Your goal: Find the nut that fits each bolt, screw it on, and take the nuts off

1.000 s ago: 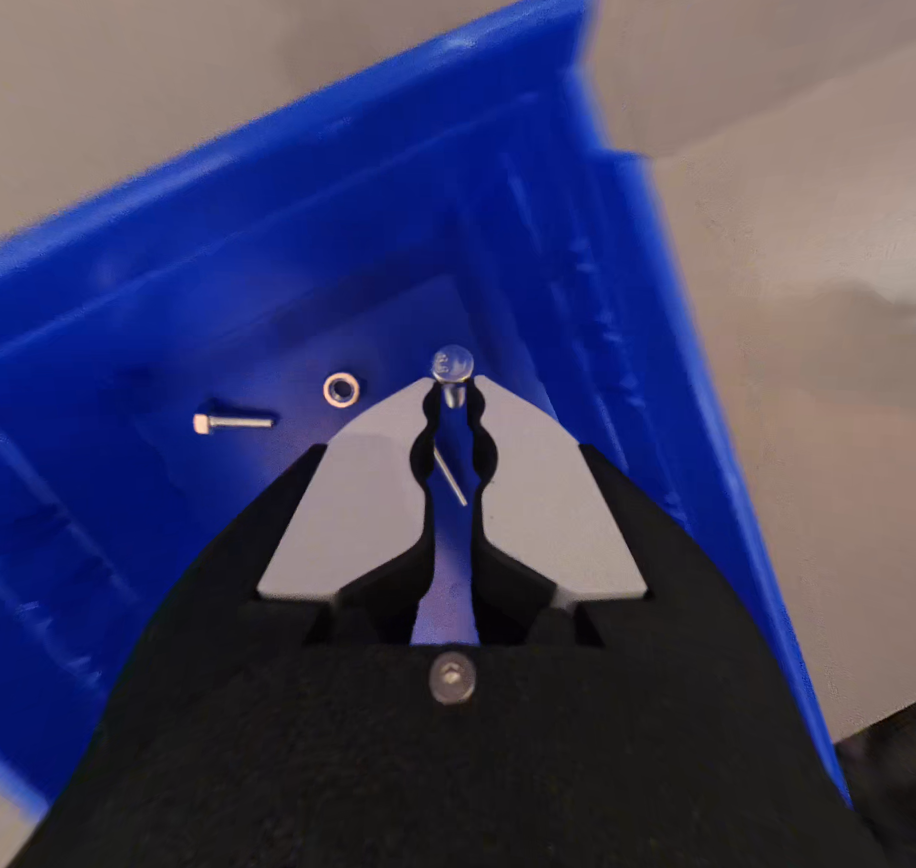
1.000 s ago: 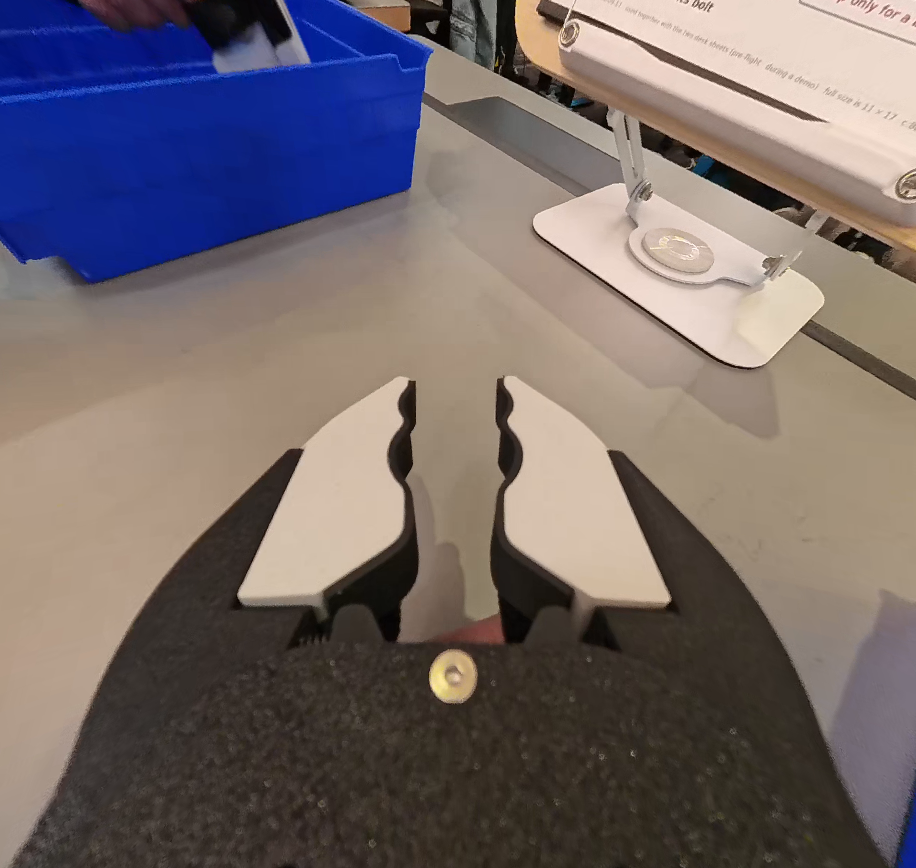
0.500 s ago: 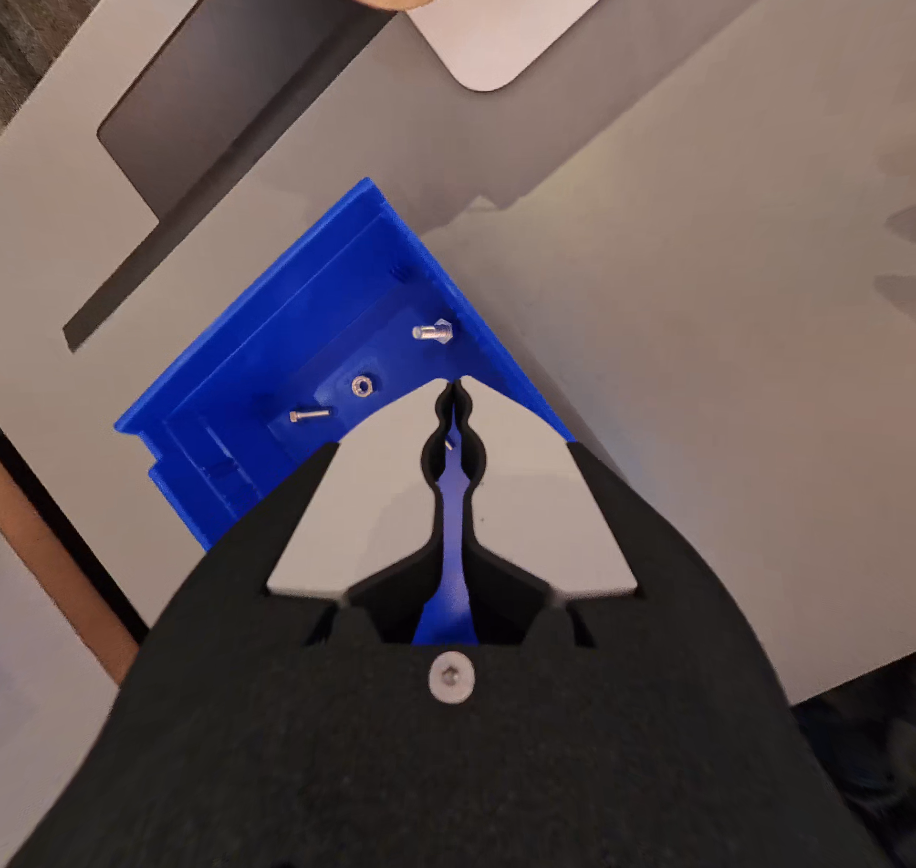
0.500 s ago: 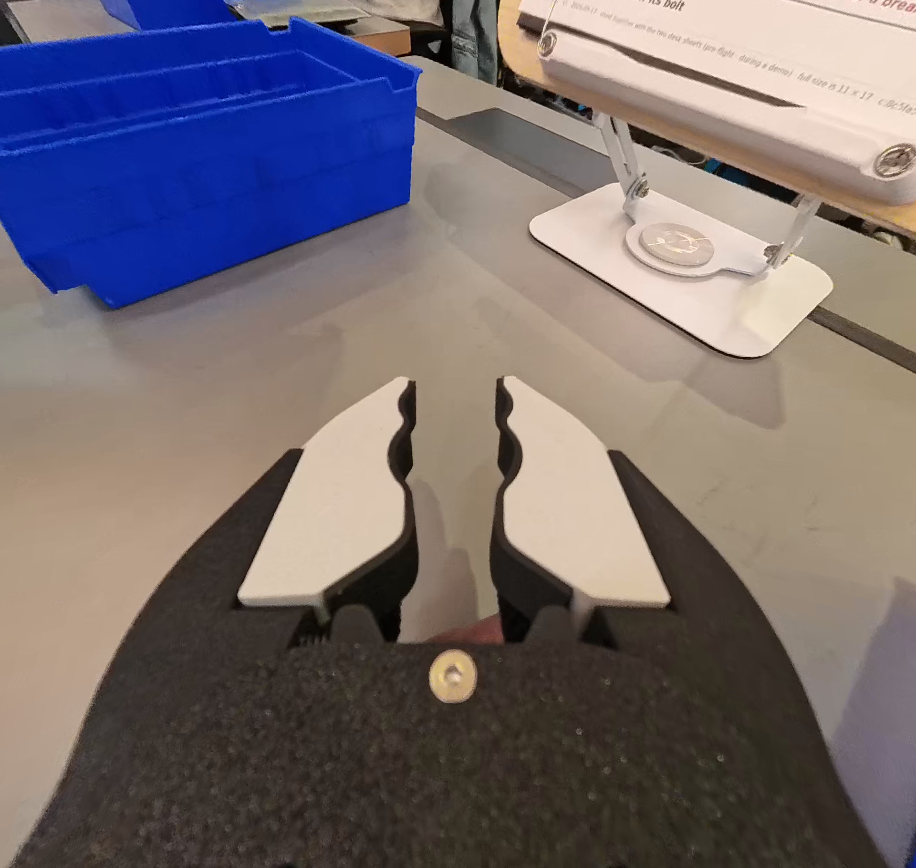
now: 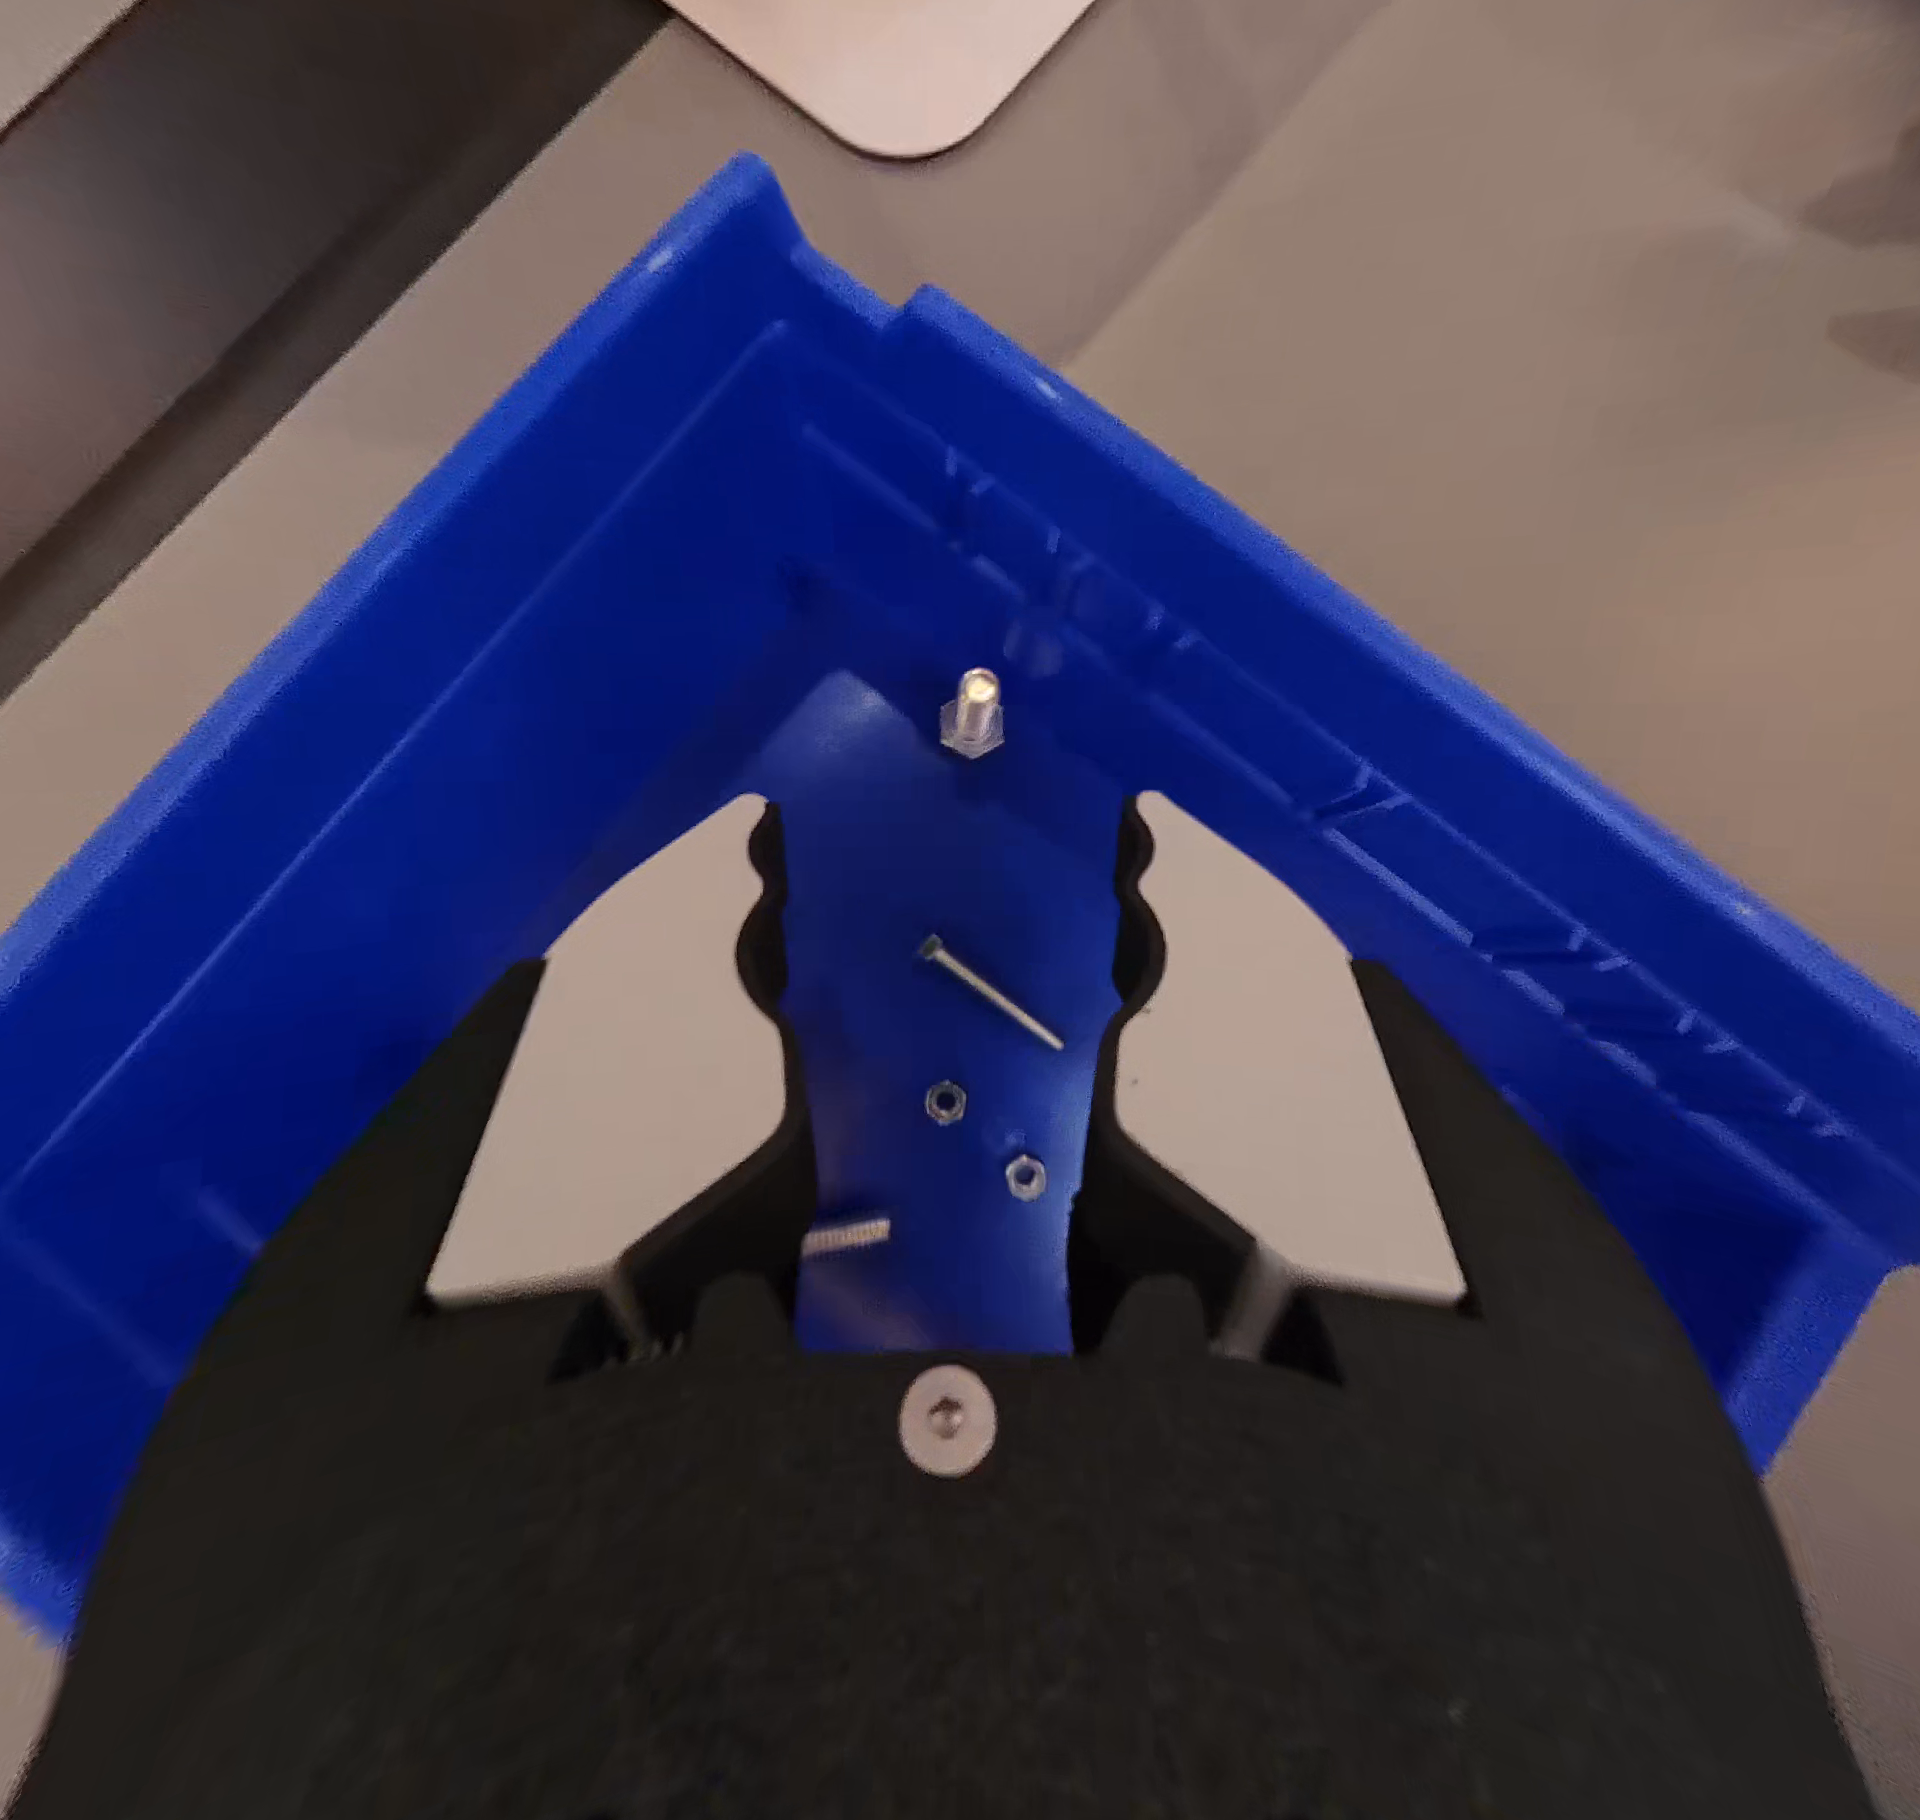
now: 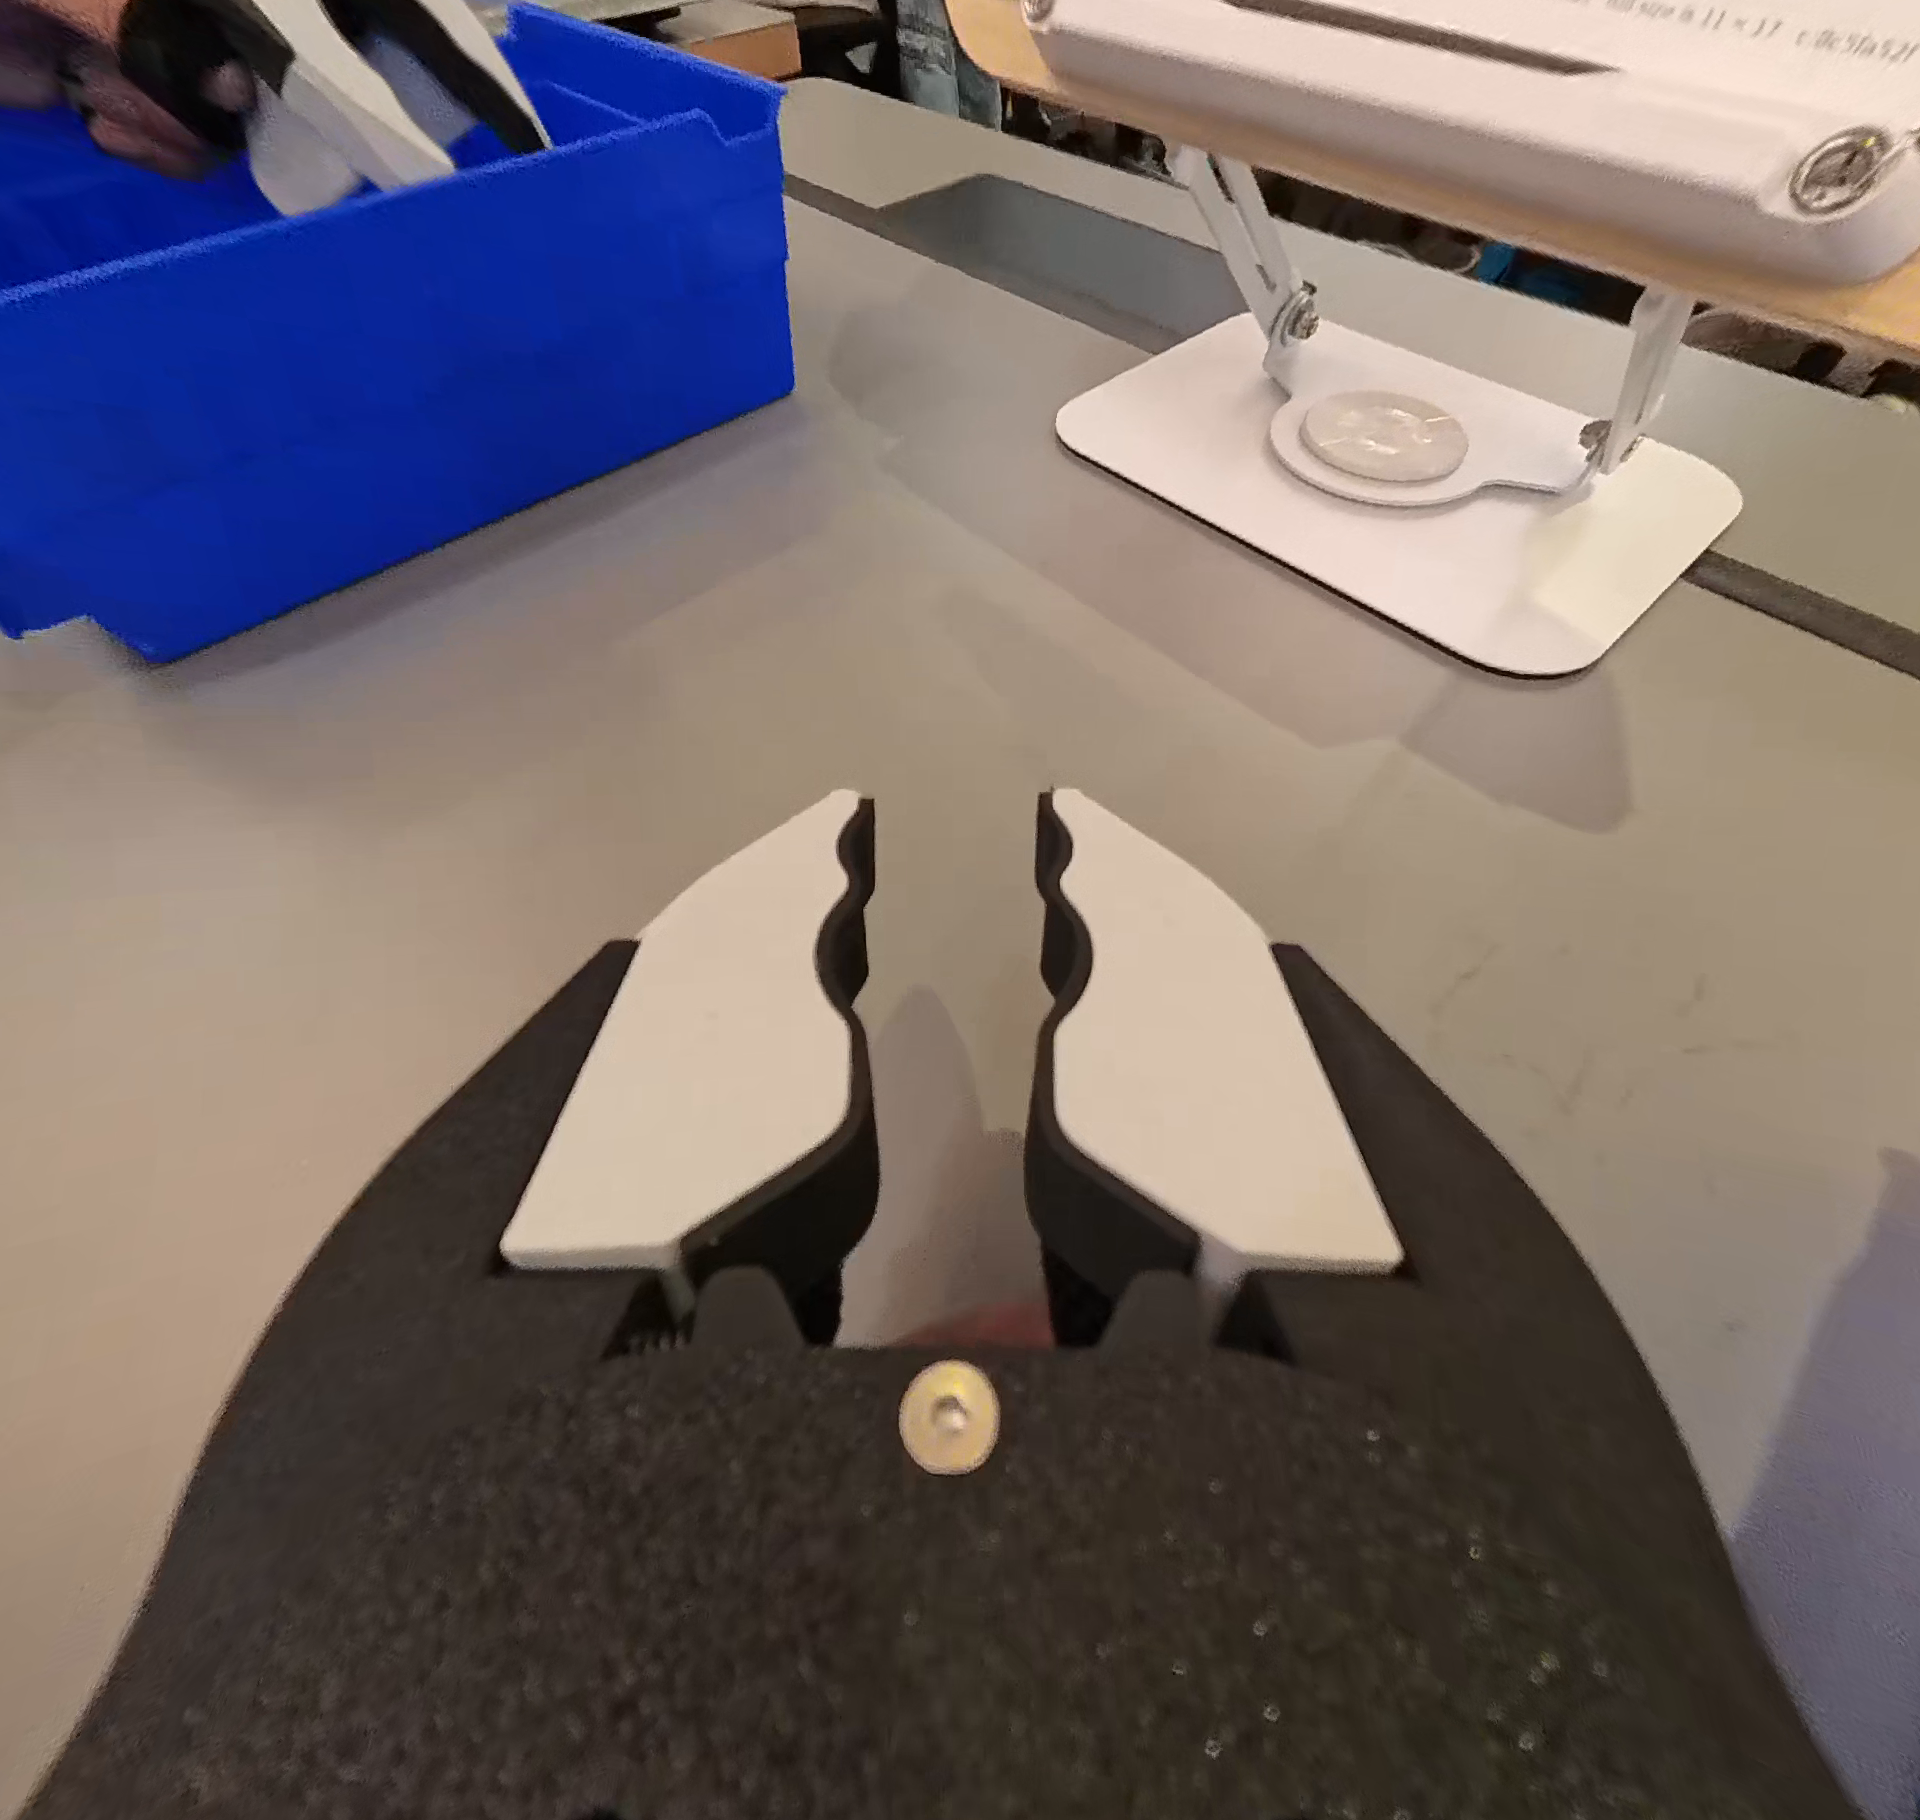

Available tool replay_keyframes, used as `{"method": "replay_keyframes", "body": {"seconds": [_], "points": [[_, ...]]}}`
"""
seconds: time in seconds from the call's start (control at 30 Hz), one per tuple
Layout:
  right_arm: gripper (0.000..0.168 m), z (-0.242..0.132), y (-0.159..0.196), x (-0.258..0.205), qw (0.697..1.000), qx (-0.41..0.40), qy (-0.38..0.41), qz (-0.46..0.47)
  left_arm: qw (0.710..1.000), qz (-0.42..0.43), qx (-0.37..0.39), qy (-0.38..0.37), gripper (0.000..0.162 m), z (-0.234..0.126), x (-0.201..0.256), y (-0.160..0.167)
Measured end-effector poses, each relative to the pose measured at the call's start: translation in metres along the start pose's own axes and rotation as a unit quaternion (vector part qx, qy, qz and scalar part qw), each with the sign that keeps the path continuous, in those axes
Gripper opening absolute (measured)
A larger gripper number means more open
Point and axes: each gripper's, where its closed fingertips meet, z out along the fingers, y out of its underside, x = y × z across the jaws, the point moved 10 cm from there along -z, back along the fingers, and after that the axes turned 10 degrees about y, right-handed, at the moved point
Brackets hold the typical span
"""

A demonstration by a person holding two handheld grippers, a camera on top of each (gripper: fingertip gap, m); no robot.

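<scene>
Left hand-held gripper [image 5: 945, 814] jaws apart over blue bin [image 5: 582, 565], picking stage; next close on standing bolt [image 5: 971, 716]. Right hand-held gripper [image 6: 956, 804] apart, empty, above tabletop [image 6: 312, 887].

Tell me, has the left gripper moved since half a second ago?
Yes. The left gripper has opened and come down closer to the blue bin, which now looks larger.

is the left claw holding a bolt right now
No, the left claw is open over the blue bin, and the stubby bolt stands on the bin floor beyond its tips.
</scene>
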Motion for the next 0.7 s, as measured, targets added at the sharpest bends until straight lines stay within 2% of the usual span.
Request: {"method": "replay_keyframes", "body": {"seconds": [0.07,0.27,0.37,0.4,0.43,0.47,0.5,0.7], "points": [[0.029,0.003,0.001,0.0,1.0,-0.004,0.001,0.001,0.999,0.017,0.012,0.026,0.055,0.008,-0.005,0.003],[0.029,0.009,0.003,-0.004,1.0,-0.019,-0.002,-0.01,0.997,0.052,-0.033,0.044,0.049,0.032,-0.009,-0.008],[0.029,0.009,0.003,-0.004,1.0,-0.019,-0.004,-0.011,0.992,0.069,-0.095,0.036,0.045,0.05,-0.008,-0.009],[0.029,0.008,0.004,-0.004,1.0,-0.02,-0.004,-0.011,0.99,0.08,-0.115,0.025,0.038,0.055,-0.008,-0.008],[0.029,0.008,0.004,-0.004,1.0,-0.02,-0.003,-0.011,0.987,0.086,-0.137,0.017,0.009,0.06,-0.008,-0.006],[0.029,0.007,0.004,-0.003,1.0,-0.02,-0.002,-0.012,0.983,0.085,-0.16,0.018,0.0,0.064,-0.009,-0.004],[0.029,0.006,0.004,-0.003,1.0,-0.019,-0.002,-0.013,0.982,0.082,-0.17,0.017,0.0,0.067,-0.009,-0.002],[0.028,-0.003,-0.001,-0.004,1.0,0.0,-0.001,-0.017,0.994,0.062,-0.085,0.013,0.0,0.046,-0.004,-0.01]]}}
